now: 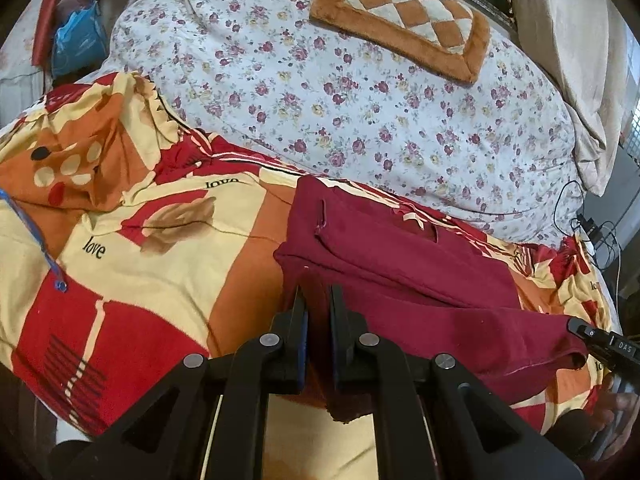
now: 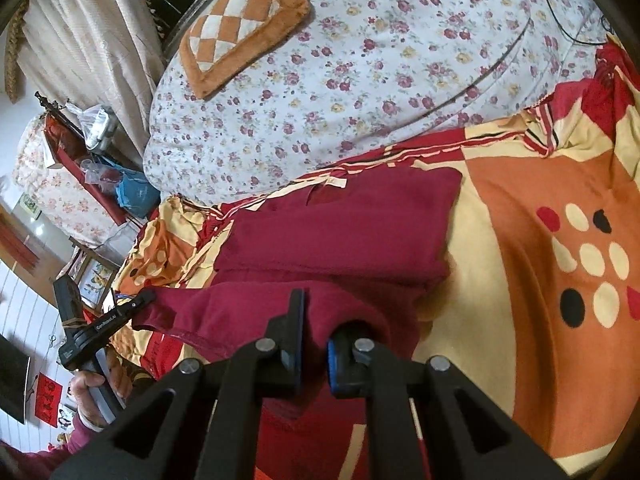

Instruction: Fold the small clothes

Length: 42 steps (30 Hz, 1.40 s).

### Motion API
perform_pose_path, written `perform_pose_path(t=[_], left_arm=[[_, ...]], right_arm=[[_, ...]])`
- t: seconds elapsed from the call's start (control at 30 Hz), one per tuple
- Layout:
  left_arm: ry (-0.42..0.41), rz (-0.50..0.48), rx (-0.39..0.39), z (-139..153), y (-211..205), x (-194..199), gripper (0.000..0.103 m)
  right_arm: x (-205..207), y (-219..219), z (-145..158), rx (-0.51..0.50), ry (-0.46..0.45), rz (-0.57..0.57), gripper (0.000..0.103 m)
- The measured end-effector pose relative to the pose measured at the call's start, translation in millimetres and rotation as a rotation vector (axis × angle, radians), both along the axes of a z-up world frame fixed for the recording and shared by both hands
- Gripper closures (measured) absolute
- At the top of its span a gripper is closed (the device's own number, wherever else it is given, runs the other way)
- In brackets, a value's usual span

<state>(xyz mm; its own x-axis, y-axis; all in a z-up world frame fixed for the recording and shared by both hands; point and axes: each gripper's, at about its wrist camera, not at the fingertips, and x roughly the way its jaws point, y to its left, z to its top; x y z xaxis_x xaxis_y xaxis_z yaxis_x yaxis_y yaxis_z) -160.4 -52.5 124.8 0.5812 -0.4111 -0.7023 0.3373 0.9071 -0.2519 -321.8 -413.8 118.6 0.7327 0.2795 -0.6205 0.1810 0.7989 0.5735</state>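
Note:
A dark red garment (image 1: 400,256) lies partly folded on a red, orange and cream bedspread (image 1: 168,272). Its near edge is lifted between both grippers. In the left wrist view my left gripper (image 1: 317,300) is shut on the garment's near left corner, with cloth pinched between its black fingers. My right gripper (image 1: 575,326) shows at the right edge, holding the other end of that hem. In the right wrist view the right gripper (image 2: 316,320) is shut on the garment (image 2: 340,224), and cloth drapes over its right finger. The left gripper (image 2: 149,297) grips the hem at far left, held by a hand (image 2: 90,384).
Beyond the bedspread lies a white floral quilt (image 1: 340,92) with an orange checked cushion (image 1: 408,12) on it. A beige curtain (image 1: 572,60) hangs at the right and black cables (image 1: 588,224) lie at the bed's edge. Blue bags and clutter (image 2: 132,192) sit beside the bed.

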Motion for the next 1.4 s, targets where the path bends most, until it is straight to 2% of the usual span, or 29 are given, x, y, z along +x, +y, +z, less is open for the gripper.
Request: perform_pose_path(t=[0.47, 0.87, 1.2, 1.4], left_arm=[[0.012, -0.005, 0.019, 0, -30, 47, 0.103], [0.012, -0.026, 0.080, -11, -73, 96, 0.103], [0.046, -0.014, 0.125, -38, -98, 137, 0.103], [0.085, -0.001, 0.117, -55, -100, 156, 0.103]], right_arm=[[36, -19, -4, -0.036, 0.024, -0.037, 0.094], [73, -50, -19, -0.042, 0.068, -0.078, 0.094], [112, -72, -44, -0.040, 0.130, -0.089, 0.094], [132, -82, -66, -0.008, 0.162, -0.099, 0.094]])
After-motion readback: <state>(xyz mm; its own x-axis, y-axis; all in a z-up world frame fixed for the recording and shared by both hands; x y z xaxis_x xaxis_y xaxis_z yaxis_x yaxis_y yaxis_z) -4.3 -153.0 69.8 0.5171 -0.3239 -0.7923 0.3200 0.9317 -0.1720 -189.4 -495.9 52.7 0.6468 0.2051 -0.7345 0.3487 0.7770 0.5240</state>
